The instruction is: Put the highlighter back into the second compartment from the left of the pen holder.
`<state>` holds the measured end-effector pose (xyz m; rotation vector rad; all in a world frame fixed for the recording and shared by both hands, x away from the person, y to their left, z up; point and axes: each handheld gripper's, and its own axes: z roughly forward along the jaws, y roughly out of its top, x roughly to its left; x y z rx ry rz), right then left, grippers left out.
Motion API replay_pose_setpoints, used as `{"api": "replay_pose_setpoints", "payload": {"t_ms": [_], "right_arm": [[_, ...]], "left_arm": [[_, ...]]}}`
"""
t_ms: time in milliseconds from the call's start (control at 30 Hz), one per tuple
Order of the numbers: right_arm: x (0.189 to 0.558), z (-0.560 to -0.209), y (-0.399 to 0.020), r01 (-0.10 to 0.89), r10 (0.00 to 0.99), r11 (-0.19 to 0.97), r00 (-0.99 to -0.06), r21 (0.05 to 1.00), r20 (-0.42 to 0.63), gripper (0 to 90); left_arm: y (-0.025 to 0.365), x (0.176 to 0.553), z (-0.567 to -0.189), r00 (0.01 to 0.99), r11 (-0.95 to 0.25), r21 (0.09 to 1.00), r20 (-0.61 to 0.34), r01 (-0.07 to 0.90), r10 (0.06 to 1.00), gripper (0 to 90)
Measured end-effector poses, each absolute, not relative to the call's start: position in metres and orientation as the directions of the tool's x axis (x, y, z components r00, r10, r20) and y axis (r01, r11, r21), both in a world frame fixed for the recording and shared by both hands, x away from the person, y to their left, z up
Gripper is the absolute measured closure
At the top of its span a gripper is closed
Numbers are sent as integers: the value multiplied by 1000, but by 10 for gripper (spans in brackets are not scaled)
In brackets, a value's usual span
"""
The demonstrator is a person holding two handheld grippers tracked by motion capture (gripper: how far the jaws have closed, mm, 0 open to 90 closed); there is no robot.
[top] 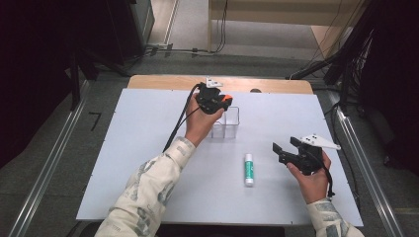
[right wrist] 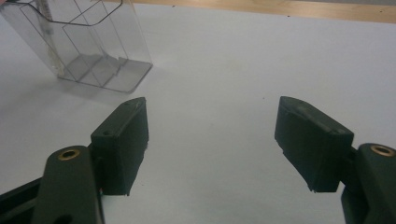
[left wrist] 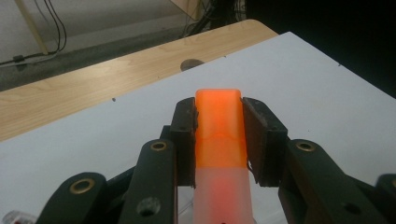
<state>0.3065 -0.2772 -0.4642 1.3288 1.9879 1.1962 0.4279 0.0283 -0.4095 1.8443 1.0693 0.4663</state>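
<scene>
High view looks down from above; both tongs cams sit close, low over the white table (top: 148, 148), shared.

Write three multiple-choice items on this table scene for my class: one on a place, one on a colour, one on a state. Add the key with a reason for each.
1. Where does the glue stick lie?
A. Inside the clear organiser
B. On the white table, between the two hands
C. On the floor

2. What colour is the end of the marker in the left tool?
A. Orange
B. Blue
C. Black

3. How is the right tool?
A. Shut on the glue stick
B. Shut on the organiser
C. Open and empty

Key: 1 B, it lies flat on the table, nearer than the clear organiser. 2 A, the orange marker sits between the left tool's pads. 3 C, the right tool has bare table between its jaws.
</scene>
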Motion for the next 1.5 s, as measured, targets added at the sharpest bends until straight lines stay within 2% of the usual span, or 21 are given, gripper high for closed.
{"api": "replay_pose_setpoints", "payload": {"t_ms": [867,1500], "right_arm": [[306,-464,-279,495,901,154,-425,855,83,247],[307,-464,-279,496,902,154,-423,855,83,248]], "left_arm": [[9,453,-406,544,-183,854,-133,487,829,677],[14,448,-410,543,-201,845,-121,496,831,663]]}}
